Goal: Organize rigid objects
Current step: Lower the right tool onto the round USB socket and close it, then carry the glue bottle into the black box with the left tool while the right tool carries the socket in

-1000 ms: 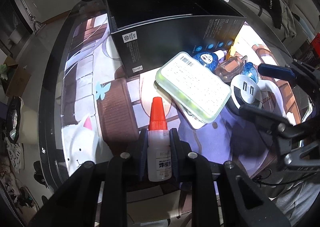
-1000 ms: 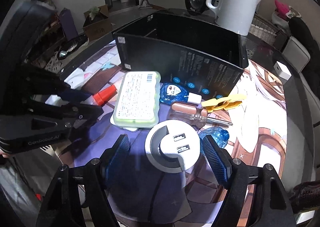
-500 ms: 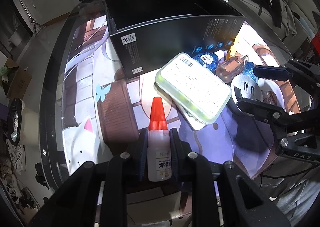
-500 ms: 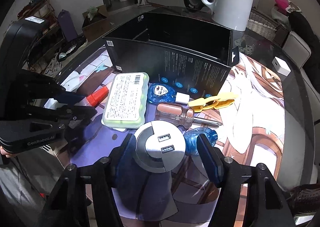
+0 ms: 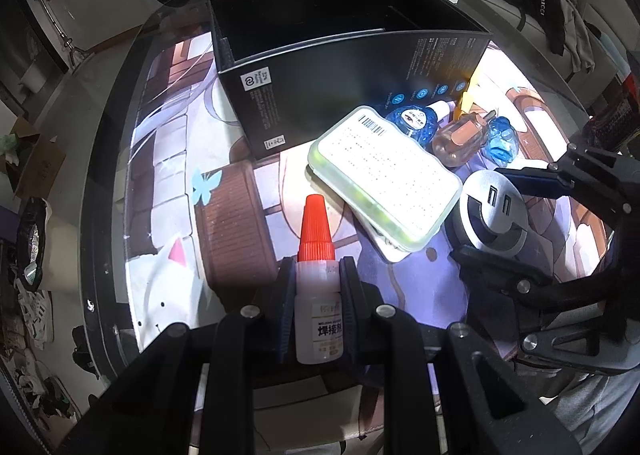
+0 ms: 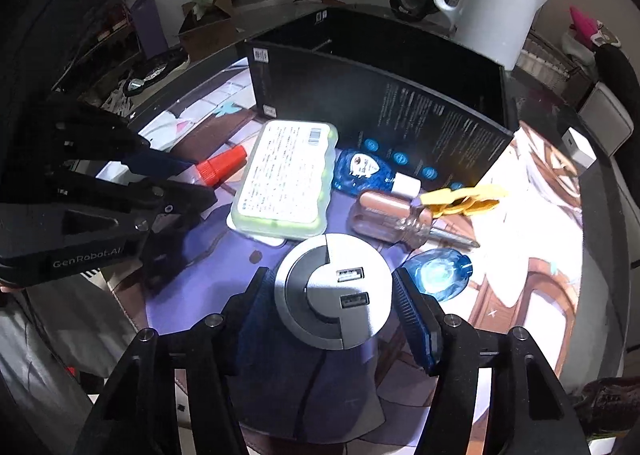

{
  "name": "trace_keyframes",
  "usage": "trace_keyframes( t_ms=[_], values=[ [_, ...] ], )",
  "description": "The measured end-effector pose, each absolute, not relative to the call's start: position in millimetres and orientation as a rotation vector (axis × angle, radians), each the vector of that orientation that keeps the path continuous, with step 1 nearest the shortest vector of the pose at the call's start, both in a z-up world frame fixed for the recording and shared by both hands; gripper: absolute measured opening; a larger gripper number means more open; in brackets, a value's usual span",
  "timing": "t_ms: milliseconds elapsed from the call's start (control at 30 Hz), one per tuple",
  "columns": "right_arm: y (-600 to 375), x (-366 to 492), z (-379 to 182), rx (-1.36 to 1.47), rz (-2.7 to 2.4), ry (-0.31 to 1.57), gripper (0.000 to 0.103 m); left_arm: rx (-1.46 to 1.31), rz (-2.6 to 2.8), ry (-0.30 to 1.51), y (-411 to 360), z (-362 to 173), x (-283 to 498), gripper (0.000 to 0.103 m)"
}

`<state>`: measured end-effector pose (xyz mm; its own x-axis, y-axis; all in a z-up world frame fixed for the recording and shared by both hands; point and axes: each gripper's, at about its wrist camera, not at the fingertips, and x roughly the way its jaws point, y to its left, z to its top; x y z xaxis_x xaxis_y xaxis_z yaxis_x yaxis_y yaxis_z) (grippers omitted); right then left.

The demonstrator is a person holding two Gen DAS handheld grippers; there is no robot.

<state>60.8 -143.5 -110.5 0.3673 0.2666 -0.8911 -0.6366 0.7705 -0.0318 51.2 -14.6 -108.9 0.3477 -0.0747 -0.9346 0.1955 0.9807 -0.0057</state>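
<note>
Glue bottle (image 5: 318, 311) with a red cap sits upright at the lower centre of the left wrist view, pinched on both sides by the left gripper (image 5: 317, 287), whose fingers (image 5: 285, 295) are closed tight against its white body. In the right wrist view the right gripper (image 6: 334, 295) straddles a round silver USB hub (image 6: 333, 291) at the centre of the frame; its blue-padded fingers (image 6: 412, 315) stand just beside the hub's rim on either side, and whether they press it cannot be told. Above the hub lies a pale green plastic case (image 6: 286, 185), and to the right of that a blue bottle (image 6: 366, 171), a clear-handled screwdriver (image 6: 394, 217), a yellow clip (image 6: 460, 199) and a second blue bottle (image 6: 436, 273). A black open box (image 5: 340, 67) stands behind them in the upper middle of the frame on the printed mat covering the surface (image 5: 168, 183). A white kettle (image 6: 490, 3) is at the upper right.
</note>
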Motion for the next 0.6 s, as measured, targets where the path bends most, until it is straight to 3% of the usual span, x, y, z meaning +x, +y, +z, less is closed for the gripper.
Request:
trace_keyframes(
  t_ms=[267, 600],
  values=[
    [-144, 62, -107, -0.376, 0.609, 1.049, 0.059, 0.090, -0.220, 1.200, -17, -104, 48, 0.019],
    [-153, 65, -77, -0.317, 0.584, 0.942, 0.059, 0.134, -0.224, 1.039, -23, -67, 39, 0.019]
  ],
)
